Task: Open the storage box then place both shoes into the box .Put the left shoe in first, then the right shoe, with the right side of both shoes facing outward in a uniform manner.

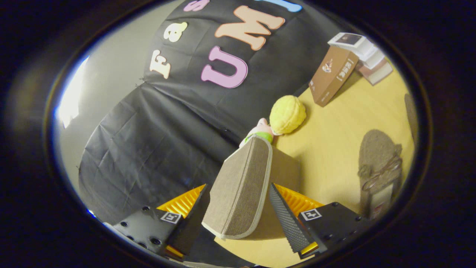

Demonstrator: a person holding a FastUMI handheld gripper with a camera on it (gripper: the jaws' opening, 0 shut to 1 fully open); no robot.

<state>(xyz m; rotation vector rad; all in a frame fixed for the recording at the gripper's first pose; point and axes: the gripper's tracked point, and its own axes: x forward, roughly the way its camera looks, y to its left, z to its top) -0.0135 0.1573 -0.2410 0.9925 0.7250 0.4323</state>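
The storage box's lid (238,193), a beige woven flap with a pale trimmed edge, stands lifted between my two fingers. My gripper (238,186) is shut on the lid, with the left finger (193,219) against its broad face and the right finger (284,219) against its other side. Just behind the lid is a plain brown panel of the storage box (288,167). A grey-brown lace-up shoe (379,167) lies on the wooden surface to the right of my fingers. A sliver of a second shoe (411,111) lies beyond it.
A plush toy with a yellow head (287,114) sits just beyond the box against the black cloth wall. Farther off, a brown carton (333,74) leans beside a stack of books (366,54). Bare wooden surface (334,141) lies between box and shoes.
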